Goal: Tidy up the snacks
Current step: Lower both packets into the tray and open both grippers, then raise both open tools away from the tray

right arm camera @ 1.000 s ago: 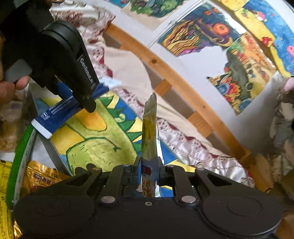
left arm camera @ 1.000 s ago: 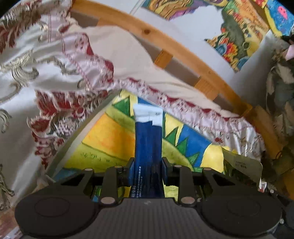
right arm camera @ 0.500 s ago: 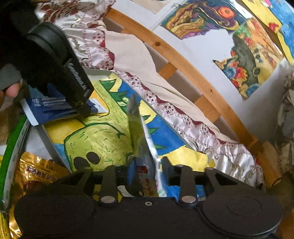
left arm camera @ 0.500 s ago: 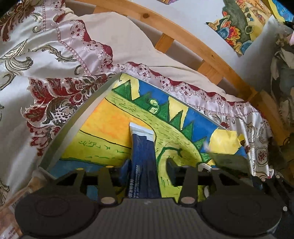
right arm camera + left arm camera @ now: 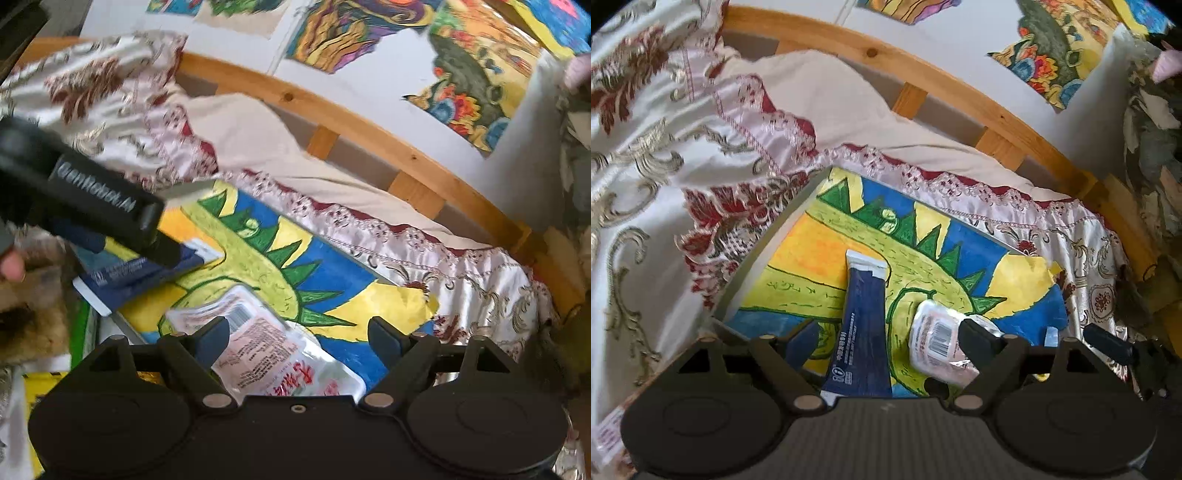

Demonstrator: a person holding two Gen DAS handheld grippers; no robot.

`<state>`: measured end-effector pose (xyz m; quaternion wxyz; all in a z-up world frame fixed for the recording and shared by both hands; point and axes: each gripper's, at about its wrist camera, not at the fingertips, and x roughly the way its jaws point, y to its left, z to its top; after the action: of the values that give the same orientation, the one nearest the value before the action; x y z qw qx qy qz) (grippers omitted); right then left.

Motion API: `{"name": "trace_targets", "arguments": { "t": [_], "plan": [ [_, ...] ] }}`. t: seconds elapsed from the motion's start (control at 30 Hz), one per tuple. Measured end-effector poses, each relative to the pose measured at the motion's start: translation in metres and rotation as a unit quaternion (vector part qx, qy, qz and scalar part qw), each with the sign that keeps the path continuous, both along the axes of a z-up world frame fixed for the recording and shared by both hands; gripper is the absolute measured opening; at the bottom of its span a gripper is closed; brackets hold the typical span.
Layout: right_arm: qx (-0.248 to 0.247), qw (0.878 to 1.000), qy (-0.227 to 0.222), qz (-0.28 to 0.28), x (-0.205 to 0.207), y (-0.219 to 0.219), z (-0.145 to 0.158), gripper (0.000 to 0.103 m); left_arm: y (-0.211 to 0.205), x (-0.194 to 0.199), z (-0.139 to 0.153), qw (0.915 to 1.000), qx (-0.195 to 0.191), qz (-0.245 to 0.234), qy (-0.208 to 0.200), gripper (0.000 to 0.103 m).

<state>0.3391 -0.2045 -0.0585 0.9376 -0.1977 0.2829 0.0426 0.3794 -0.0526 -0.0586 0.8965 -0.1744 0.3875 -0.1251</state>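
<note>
At the bottom of the left wrist view the left gripper (image 5: 890, 336) has its jaws apart and still opening, and the pads press on nothing. Between them lies the dark blue snack packet (image 5: 862, 328), flat on the painted board (image 5: 805, 258), its white sealed end pointing up the frame. Just right of it, touching the inner side of the right finger, lies the pink-and-white wrapped snack (image 5: 936, 338), barcode up.

At the bottom of the right wrist view the right gripper (image 5: 299, 334) likewise has its jaws apart and opening. That same pink-and-white wrapped snack (image 5: 258, 343) lies loose between them on the board, nearer the left finger, with bare painted surface toward the right finger. At middle left the other gripper hangs over the blue packet (image 5: 136, 277), whose near white end overhangs the board's lower left edge. A yellow packet (image 5: 40, 380) shows past that edge at lower left.

Beyond the snacks, the centre and right of the board (image 5: 332, 284) lie open up to its far edge. A patterned satin cloth (image 5: 665, 155) borders the board on the left and along the top. Behind it runs a curved wooden rail (image 5: 923, 77), then the wall with coloured paintings (image 5: 480, 74).
</note>
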Motion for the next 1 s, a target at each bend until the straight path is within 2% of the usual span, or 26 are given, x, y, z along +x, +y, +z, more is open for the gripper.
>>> {"name": "trace_targets", "arguments": {
  "t": [0.17,0.33,0.5,0.57,0.87,1.0],
  "plan": [
    [0.063,0.998,-0.024,-0.01,-0.021,-0.019,0.023,0.084,-0.003,-0.02,0.023,0.9977,0.054,0.018,-0.037,0.097],
    [0.096,0.992,-0.074,-0.02,-0.051,-0.033,0.047,0.088,0.0,-0.048,0.05,0.9944,0.066,0.029,-0.077,0.102],
    [0.132,0.985,-0.11,-0.017,-0.081,-0.042,0.069,0.091,0.0,-0.086,0.069,0.9874,0.093,0.04,-0.121,0.102],
    [0.142,0.982,-0.125,-0.02,-0.094,-0.044,0.075,0.096,0.0,-0.103,0.074,0.9837,0.103,0.045,-0.14,0.102],
    [0.169,0.971,-0.17,-0.019,-0.162,-0.05,0.095,0.102,0.003,-0.177,0.092,0.9647,0.135,0.048,-0.221,0.103],
    [0.171,0.969,-0.18,-0.014,-0.19,-0.05,0.099,0.102,0.007,-0.204,0.093,0.9612,0.136,0.044,-0.236,0.103]
  ]
}}
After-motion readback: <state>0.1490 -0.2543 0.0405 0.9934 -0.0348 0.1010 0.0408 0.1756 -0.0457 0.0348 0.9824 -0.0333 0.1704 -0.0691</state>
